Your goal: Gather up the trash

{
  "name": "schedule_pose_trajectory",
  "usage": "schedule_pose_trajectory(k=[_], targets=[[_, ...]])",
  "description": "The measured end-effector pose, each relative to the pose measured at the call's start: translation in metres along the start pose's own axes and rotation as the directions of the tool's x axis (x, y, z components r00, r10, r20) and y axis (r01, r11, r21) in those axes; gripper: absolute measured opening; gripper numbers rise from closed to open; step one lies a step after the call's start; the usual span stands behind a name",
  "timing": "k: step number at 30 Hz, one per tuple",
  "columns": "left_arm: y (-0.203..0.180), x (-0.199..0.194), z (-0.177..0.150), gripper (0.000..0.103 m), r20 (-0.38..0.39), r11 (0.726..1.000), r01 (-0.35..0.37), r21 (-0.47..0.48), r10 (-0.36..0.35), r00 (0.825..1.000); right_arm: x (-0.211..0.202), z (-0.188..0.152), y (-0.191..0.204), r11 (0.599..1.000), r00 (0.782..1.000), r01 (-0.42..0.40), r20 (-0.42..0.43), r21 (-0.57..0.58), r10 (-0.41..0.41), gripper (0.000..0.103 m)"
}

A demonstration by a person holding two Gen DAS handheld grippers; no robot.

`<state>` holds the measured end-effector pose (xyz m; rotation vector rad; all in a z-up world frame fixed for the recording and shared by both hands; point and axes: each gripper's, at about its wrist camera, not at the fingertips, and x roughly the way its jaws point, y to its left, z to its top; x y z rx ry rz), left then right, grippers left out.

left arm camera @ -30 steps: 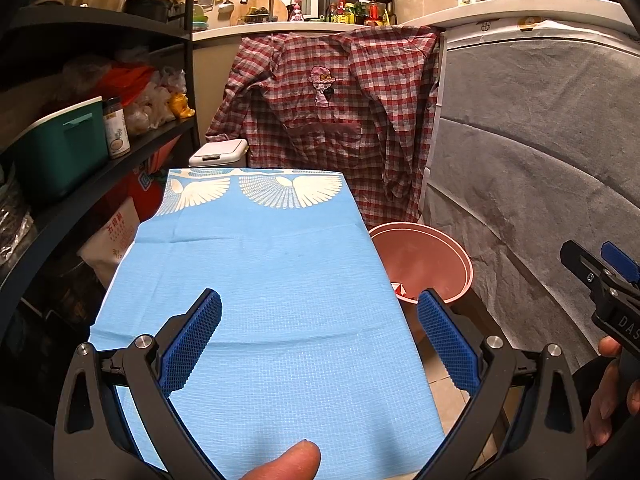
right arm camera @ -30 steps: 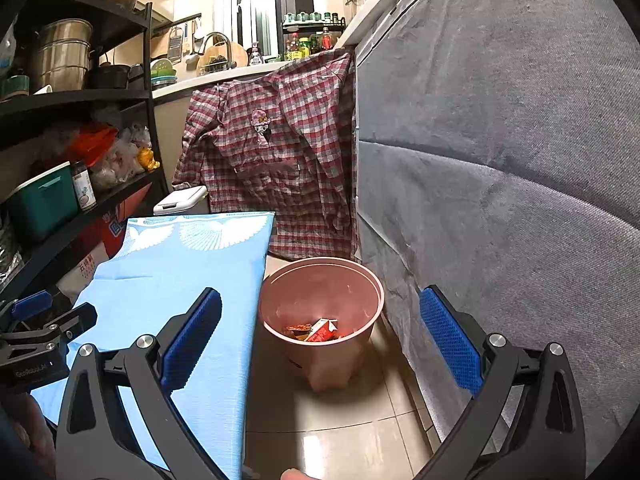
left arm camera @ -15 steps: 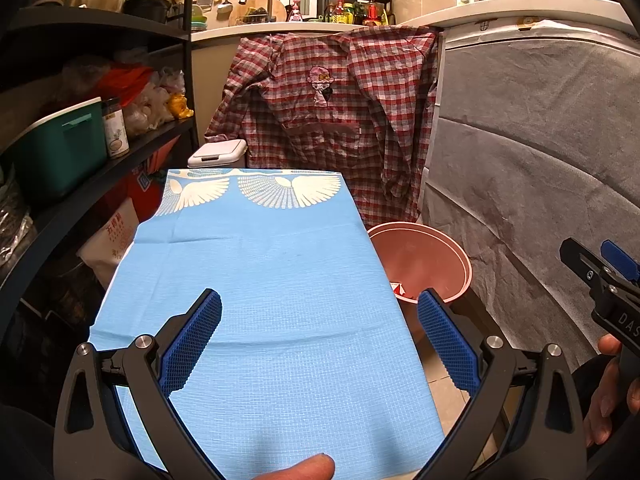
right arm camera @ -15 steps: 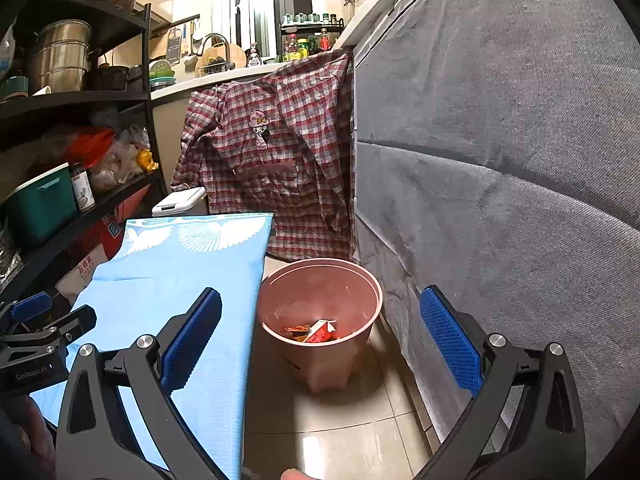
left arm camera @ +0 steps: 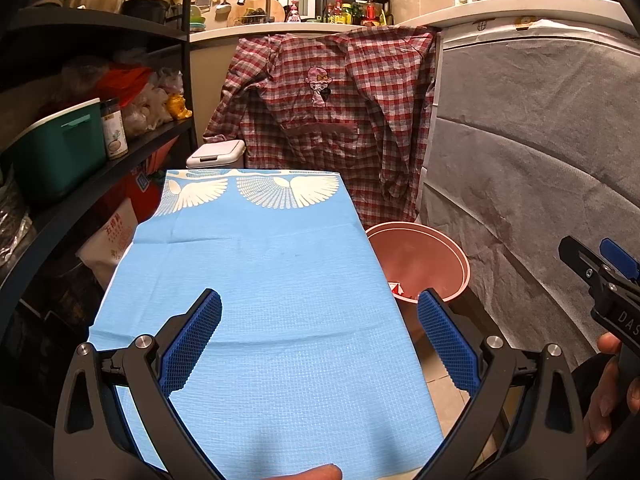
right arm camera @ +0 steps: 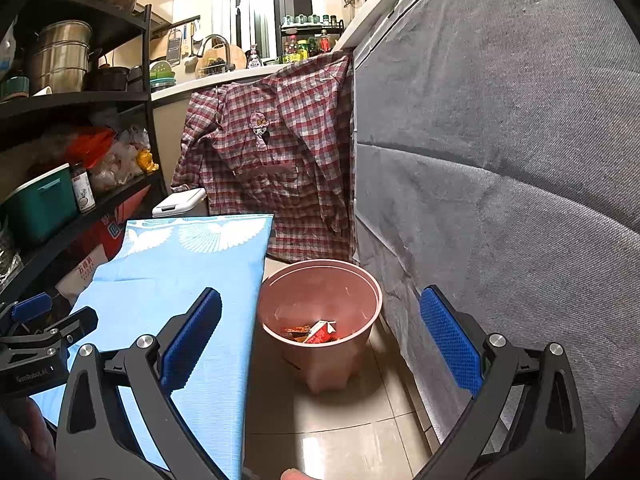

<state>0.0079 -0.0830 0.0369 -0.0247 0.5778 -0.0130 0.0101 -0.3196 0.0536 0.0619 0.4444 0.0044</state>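
Observation:
A pink bin stands on the tiled floor beside the table, with red and white wrappers lying at its bottom. The left wrist view shows part of the same bin past the table's right edge. My left gripper hangs open above the blue cloth on the table, holding nothing. My right gripper is open too, empty, in front of the bin and above the floor. No loose trash shows on the cloth.
Black shelves with a green box, jars and bags run along the left. A red plaid shirt hangs at the far end above a white lidded bin. A grey covered surface rises on the right.
Both grippers stay open and nearly still. The right wrist view has drifted slightly, and the bin sits a little lower left in it.

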Motion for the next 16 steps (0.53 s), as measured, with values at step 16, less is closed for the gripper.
schedule_pose_trajectory(k=[16], targets=[[0.0011, 0.0018, 0.0008, 0.095, -0.012, 1.000, 0.014, -0.002, -0.014, 1.000, 0.0001, -0.0003, 0.0001, 1.000, 1.000, 0.000, 0.001, -0.001, 0.000, 0.098]])
